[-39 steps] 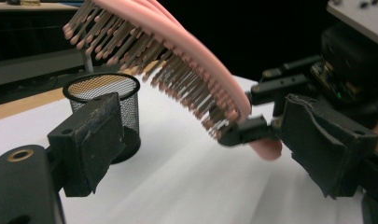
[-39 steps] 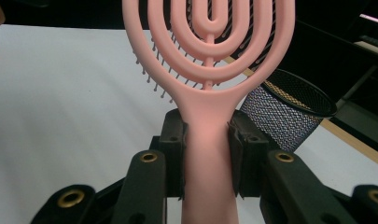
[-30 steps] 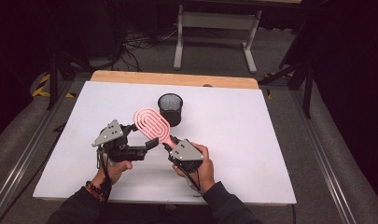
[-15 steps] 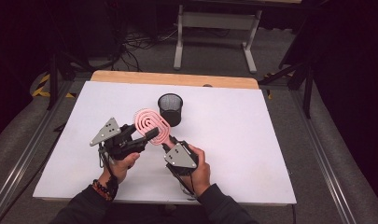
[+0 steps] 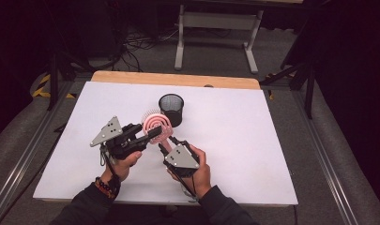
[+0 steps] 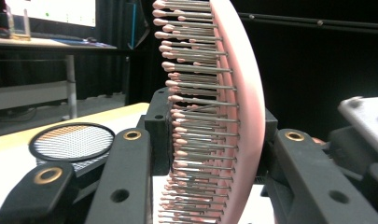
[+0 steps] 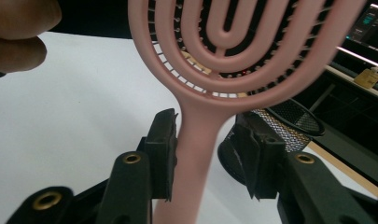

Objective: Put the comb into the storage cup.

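A pink hairbrush (image 5: 155, 125) with looped ribs stands upright just in front of a black mesh cup (image 5: 171, 108). My left gripper (image 5: 152, 133) comes in from the left and is shut on the brush head (image 6: 242, 93), one pad against the bristle tips and one against the back. From below, my right gripper (image 5: 165, 143) straddles the handle (image 7: 196, 140). It is open: its left pad touches the handle and its right pad stands off with a gap. The mesh cup (image 7: 289, 116) sits right behind the brush.
A white board (image 5: 253, 131) covers the table, with a wooden strip (image 5: 178, 78) along its far edge. The cup's rim (image 6: 70, 142) lies left of the left jaws. Fingers of the person's left hand (image 7: 18, 32) show near the brush.
The brush has turned from lying flat to standing on edge and shifted slightly left. My left gripper closed on its head, and my right gripper's jaws parted from the handle.
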{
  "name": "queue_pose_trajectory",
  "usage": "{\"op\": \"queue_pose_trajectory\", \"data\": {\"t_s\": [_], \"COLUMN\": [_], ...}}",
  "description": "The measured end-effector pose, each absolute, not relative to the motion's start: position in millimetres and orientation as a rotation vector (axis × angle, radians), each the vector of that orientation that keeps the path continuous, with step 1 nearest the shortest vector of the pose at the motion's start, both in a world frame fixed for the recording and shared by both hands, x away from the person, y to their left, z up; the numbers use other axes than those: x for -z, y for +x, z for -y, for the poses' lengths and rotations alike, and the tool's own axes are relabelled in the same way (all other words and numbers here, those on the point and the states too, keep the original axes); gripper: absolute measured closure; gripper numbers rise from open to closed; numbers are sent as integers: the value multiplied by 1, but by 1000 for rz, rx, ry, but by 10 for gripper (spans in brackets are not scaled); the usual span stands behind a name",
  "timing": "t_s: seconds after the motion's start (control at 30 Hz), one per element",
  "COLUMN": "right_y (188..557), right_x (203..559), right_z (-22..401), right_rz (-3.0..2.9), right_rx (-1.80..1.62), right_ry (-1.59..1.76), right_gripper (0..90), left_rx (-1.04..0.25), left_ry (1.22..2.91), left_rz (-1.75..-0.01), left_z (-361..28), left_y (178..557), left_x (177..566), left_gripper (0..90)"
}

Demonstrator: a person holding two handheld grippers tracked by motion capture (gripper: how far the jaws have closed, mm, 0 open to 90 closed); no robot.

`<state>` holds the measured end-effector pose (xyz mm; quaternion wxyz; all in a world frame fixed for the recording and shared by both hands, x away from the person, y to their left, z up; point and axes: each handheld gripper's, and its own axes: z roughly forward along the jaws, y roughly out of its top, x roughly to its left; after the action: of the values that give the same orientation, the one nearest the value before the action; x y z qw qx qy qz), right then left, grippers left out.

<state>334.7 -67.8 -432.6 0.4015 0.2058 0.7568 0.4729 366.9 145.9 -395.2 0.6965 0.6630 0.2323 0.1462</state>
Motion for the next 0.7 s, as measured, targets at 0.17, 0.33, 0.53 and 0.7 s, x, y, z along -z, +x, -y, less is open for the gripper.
{"op": "queue_pose_trajectory", "data": {"t_s": [0.17,0.33,0.53,0.7], "right_y": [331,322,317,317], "right_x": [425,417,411,414], "right_z": [74,88,114,136], "right_rz": [-1924,-1903,-1862,-1854], "right_rx": [-1258,-1304,-1312,-1324], "right_ry": [504,494,461,471], "right_gripper": [465,332,257,225], "left_rx": [-331,-361,-415,-437], "left_ry": [1486,1480,1477,1474], "left_rz": [-539,-554,-551,-563], "left_z": [-157,-173,-184,-190], "left_y": [369,367,364,366], "left_x": [395,390,384,382], "left_gripper": [634,634,635,634]}}
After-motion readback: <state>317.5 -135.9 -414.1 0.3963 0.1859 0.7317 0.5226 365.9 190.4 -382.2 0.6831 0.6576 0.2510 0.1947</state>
